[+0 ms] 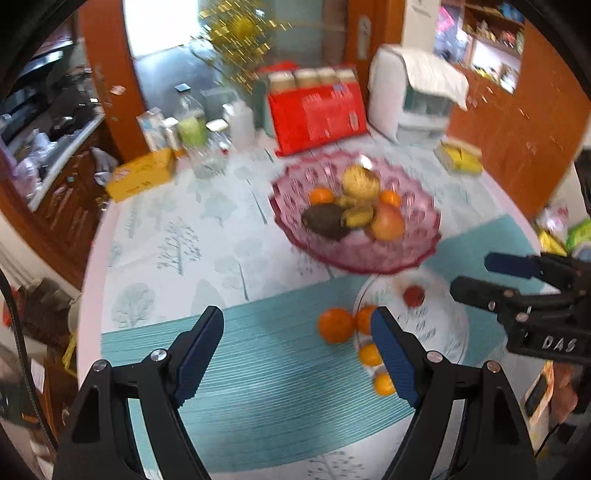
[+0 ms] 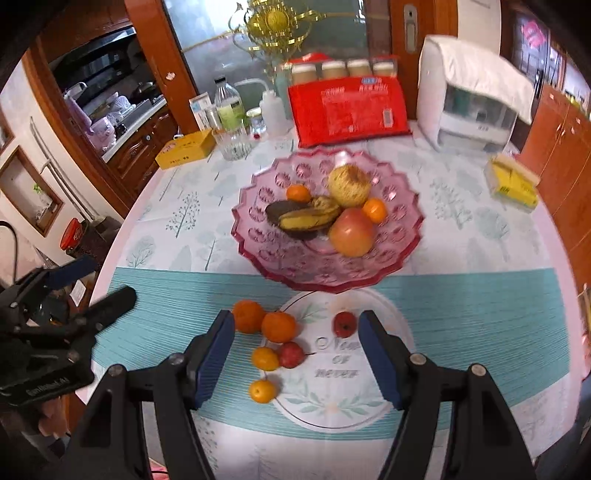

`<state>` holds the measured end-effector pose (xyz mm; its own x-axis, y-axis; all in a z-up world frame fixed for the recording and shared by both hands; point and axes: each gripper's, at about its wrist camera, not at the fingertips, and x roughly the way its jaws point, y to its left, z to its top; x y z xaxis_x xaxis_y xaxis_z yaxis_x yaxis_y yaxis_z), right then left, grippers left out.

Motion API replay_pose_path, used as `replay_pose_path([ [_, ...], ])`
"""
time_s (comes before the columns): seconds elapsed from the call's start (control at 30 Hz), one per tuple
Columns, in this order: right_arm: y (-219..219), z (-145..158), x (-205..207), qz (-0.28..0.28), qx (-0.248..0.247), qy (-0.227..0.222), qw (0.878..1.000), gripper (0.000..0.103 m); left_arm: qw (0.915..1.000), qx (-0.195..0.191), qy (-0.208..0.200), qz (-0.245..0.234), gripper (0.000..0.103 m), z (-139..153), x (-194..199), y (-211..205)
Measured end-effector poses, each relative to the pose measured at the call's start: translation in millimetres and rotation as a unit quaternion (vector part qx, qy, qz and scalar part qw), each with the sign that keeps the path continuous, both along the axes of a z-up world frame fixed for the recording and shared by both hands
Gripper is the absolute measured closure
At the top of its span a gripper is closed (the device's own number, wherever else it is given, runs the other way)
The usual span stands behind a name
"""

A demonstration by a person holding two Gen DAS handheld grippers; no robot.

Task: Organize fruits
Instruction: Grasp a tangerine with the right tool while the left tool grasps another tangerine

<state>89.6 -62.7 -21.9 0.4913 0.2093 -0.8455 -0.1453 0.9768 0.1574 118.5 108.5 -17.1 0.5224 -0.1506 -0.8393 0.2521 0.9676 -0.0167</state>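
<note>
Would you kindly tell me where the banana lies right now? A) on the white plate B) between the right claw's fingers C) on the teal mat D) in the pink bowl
D: the banana rests in the pink bowl among the other fruit.

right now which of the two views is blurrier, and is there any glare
The left wrist view is blurrier: the pink bowl and its fruit smear, and the window behind blows out white. The right wrist view is sharper, the plate lettering legible; both bend at the fisheye edges.
</note>
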Motion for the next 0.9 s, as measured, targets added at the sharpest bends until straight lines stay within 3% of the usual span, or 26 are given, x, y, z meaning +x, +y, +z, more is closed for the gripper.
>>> replay_pose_path([
  [0.23,7.5,-58.0,16.6,-0.033,0.037,0.031,0.998,0.033,0.9955,-0.02,0.054,-0.076,0.022,-75.8,32.1,-4.3],
  [0.4,14.5,-91.2,26.6,-0.048,0.029,0.059,0.997,0.033,0.9921,-0.032,0.085,-0.087,0.022,-110.0,43.5,-3.2],
  [0.9,30.6,-134.6,46.1,-0.044,-0.002,0.106,0.993,0.033,0.9901,-0.056,0.105,-0.074,0.022,-133.3,53.4,17.9],
])
